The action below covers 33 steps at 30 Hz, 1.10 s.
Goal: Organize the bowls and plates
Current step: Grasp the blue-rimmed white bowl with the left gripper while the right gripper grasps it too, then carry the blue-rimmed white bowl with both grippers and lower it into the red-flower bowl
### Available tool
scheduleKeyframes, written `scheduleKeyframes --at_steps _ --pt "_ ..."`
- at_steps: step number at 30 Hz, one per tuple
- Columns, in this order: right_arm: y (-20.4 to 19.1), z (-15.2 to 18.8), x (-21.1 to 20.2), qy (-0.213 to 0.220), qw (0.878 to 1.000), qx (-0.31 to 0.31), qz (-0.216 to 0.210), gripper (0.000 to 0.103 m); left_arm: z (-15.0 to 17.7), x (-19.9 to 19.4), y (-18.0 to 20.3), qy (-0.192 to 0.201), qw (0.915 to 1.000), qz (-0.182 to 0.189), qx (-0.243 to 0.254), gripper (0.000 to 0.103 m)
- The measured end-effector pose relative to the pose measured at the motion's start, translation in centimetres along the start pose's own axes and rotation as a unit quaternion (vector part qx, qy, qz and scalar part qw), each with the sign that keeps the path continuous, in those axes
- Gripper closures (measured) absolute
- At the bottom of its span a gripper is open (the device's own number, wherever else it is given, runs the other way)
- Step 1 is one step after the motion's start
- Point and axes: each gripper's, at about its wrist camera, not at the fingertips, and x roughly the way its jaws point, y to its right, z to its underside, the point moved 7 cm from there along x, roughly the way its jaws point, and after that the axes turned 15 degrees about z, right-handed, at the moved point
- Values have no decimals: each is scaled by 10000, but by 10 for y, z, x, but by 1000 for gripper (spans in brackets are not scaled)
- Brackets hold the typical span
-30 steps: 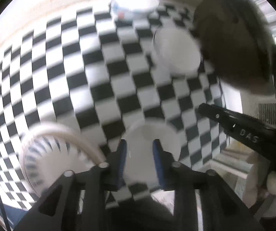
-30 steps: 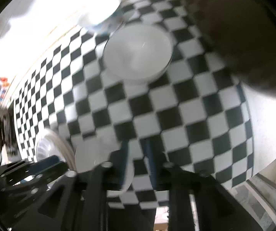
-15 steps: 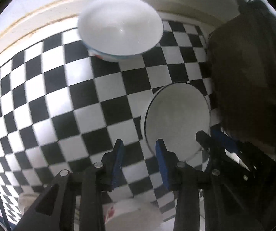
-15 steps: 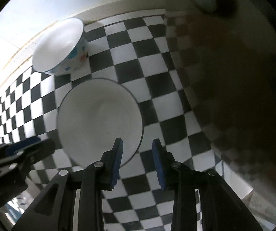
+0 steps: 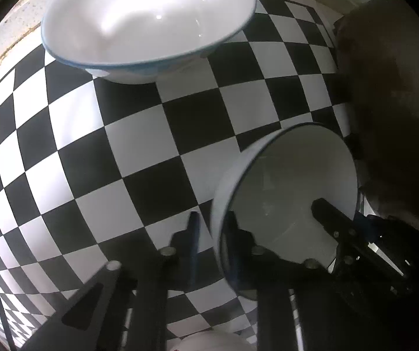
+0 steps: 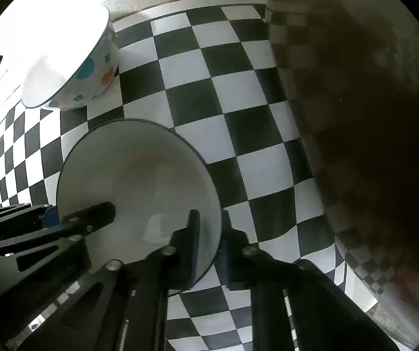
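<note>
Between your two grippers sits the plain white bowl (image 6: 139,181), resting on the checkered cloth (image 5: 139,152), and both of you have it by the rim on opposite sides. Your left gripper (image 5: 210,234) is clamped on the rim's left edge, one finger outside the wall and one inside. Your right gripper (image 6: 210,234) is pinched on the rim's right edge the same way. Both sets of jaws are closed on that bowl, so neither hand is nearer; the line between the two grips runs straight across its mouth. Beyond the white bowl, further from you, stands the spotted bowl (image 6: 72,67), apart from it and close to the cloth's far edge. Judging by the task, the lift should be straight up with both hands level, or the bowl will tip toward whichever side lags.
</note>
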Motion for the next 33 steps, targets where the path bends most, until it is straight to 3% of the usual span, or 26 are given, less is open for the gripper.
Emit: scheduleKeyframes --at_steps 8,20,33 --pt "-10 1 -9 12 9996 -69 -257 94 10 -11 -2 60 9998 -191 15 92" --pt "-16 7 -31 195 9986 -39 -490 94 40 -46 7 360 9992 -161 117 92" --pt "-9 51 -91 532 9955 39 -784 95 83 -92 28 572 9976 -196 352 92"
